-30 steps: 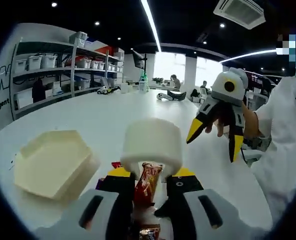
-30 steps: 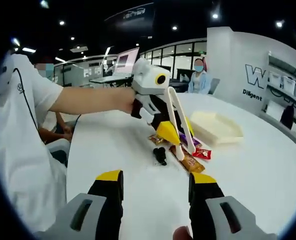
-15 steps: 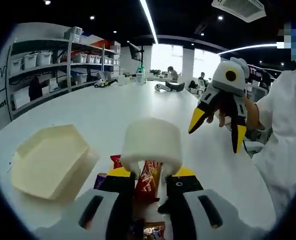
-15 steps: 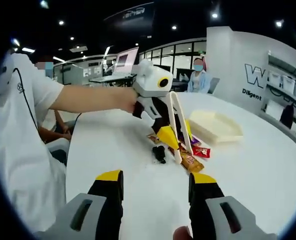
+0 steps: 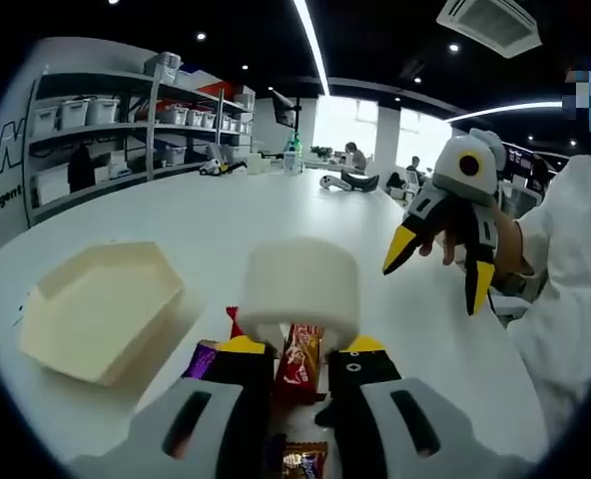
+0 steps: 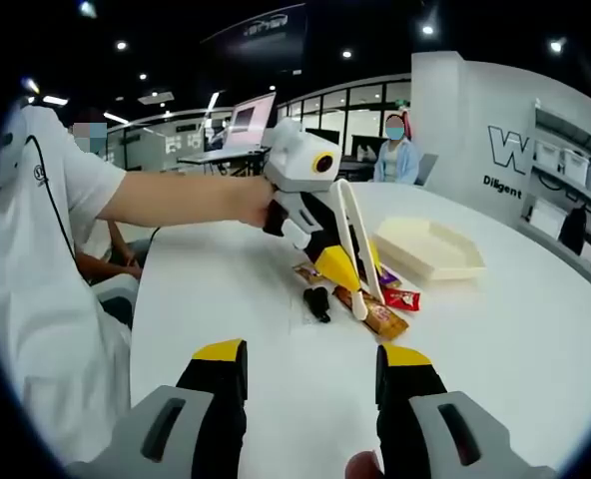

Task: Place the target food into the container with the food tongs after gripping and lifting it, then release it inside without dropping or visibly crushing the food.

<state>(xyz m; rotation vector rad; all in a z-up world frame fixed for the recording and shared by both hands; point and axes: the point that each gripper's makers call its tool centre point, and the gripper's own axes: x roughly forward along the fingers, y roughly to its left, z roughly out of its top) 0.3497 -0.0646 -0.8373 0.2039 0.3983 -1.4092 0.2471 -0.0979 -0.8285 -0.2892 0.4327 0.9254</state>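
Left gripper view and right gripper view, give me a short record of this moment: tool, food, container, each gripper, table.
tool: white tongs held in the left gripper, tips down at the snacks
food: red snack bar between the tong arms; more wrapped snacks beside it
container: cream hexagonal tray, apart from the snacks
left gripper: shut on tongs
right gripper: open, held in the air, off the table
table: white

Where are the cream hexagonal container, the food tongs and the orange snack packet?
cream hexagonal container [image 5: 96, 304], left gripper view, inner floor.
food tongs [image 6: 353, 254], right gripper view, white arm.
orange snack packet [image 5: 297, 357], left gripper view, wrapper front.
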